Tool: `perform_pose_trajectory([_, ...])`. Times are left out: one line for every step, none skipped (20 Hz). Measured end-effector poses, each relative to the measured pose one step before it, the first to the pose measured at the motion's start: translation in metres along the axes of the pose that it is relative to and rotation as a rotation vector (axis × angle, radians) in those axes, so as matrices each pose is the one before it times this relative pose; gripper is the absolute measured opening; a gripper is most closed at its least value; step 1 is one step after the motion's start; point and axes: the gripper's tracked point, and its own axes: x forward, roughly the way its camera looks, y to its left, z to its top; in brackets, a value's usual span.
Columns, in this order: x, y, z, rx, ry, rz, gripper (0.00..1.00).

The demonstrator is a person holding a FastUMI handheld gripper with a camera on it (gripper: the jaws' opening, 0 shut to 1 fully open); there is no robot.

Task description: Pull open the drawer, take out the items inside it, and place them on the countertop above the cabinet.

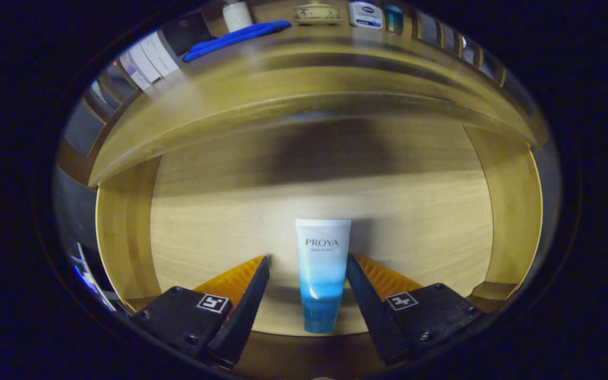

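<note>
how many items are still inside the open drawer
1. A single white-and-blue tube lies on the drawer floor, between the fingers of the open gripper, which do not press on it. The drawer's nearest edge is hidden behind the gripper, so something small could be missed.

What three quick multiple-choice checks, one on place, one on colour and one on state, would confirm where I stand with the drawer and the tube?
1. Where does the tube lie?
A. On the countertop
B. On the drawer floor, between the gripper's fingers
C. Outside the drawer, beyond its side wall

2. What colours is the tube?
A. White fading to blue
B. Red throughout
C. Green with a black cap

3. What state is the gripper in?
A. Shut on the tube
B. Shut with nothing in it
C. Open, fingers on either side of the tube

Answers:
1 B: the tube rests on the pale wooden floor of the open drawer, with a finger on each side.
2 A: its top is white and its lower end blue.
3 C: a gap shows between the left finger and the tube.
</note>
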Motion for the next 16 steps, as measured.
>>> perform_pose_trajectory([-0.00224,-0.0002,0.00123,-0.0041,-0.00801,-0.00922,0.92])
perform_pose_trajectory([0.00172,-0.00363,-0.0005,-0.00914,-0.00027,-0.01792,0.87])
perform_pose_trajectory([-0.00048,-0.00163,-0.00013,-0.00954,-0.00689,-0.01216,0.83])
perform_pose_trajectory([0.00147,-0.0027,0.00035,-0.00736,0.00117,-0.01873,0.79])
perform_pose_trajectory([0.00159,-0.00017,0.00076,-0.0072,-0.00268,-0.01054,0.74])
perform_pose_trajectory([0.00097,-0.00336,0.00214,-0.00916,0.001,-0.01241,0.7])
perform_pose_trajectory([-0.00124,-0.00085,-0.00087,0.00012,0.00151,0.00143,0.66])
perform_pose_trajectory([-0.0004,0.00067,0.00127,-0.00764,0.00102,0.00354,0.58])
perform_pose_trajectory([-0.00101,0.00048,-0.00023,-0.00066,-0.00089,0.0046,0.56])
perform_pose_trajectory([-0.00124,0.00002,-0.00038,-0.00072,-0.00392,0.00787,0.55])
perform_pose_trajectory([-0.00374,0.00048,0.00106,-0.00322,-0.01458,0.00567,0.54])
perform_pose_trajectory([-0.00607,0.00071,-0.00022,-0.00382,-0.01378,0.00843,0.53])
perform_pose_trajectory([-0.00657,0.00275,-0.00103,-0.00883,-0.01645,0.00855,0.52])
perform_pose_trajectory([-0.00913,0.0026,-0.00039,-0.01378,-0.01437,0.01117,0.52])
perform_pose_trajectory([-0.00946,0.00331,0.0006,-0.00578,-0.00969,0.01293,0.52])
perform_pose_trajectory([-0.00916,0.00359,0.0014,-0.00272,-0.00848,0.01566,0.52])
